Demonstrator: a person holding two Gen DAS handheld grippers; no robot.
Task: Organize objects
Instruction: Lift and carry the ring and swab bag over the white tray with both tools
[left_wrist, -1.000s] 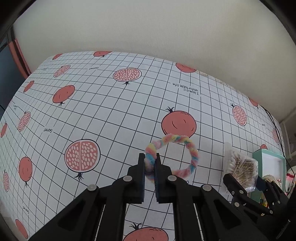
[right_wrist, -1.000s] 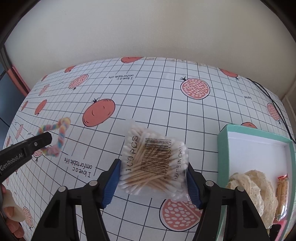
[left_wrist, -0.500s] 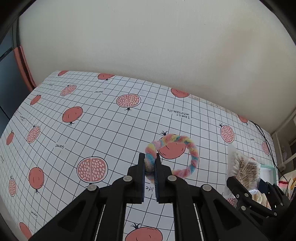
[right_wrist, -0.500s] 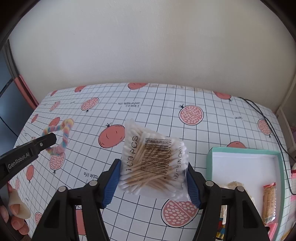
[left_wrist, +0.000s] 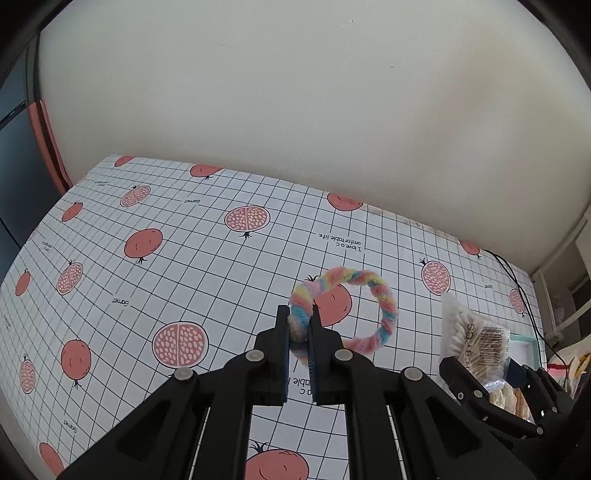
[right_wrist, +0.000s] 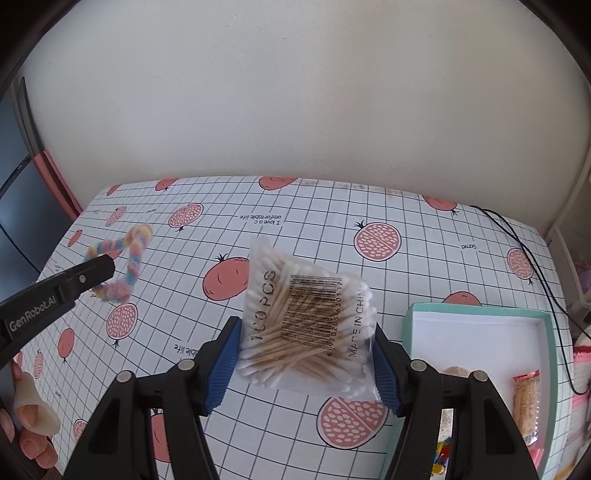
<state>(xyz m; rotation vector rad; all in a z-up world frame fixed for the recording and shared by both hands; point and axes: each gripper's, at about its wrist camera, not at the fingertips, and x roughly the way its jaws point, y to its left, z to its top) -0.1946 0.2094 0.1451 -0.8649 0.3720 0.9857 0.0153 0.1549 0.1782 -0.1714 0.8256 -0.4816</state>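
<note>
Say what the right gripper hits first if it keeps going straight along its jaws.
Probably only the tablecloth: beyond the cotton swab pack held by the right gripper, nothing shows before the wall. Depth unclear.

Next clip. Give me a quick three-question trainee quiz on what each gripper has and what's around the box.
1. True or false: the left gripper is shut on the fuzzy rainbow ring.
2. What does the right gripper hold? A) snack bar B) bag of cotton swabs C) cable
3. Fill in: the teal box lies on the pomegranate-print tablecloth, to the ___ of the held bag.

Key: 1 true; 2 B, the bag of cotton swabs; 3 right.
</note>
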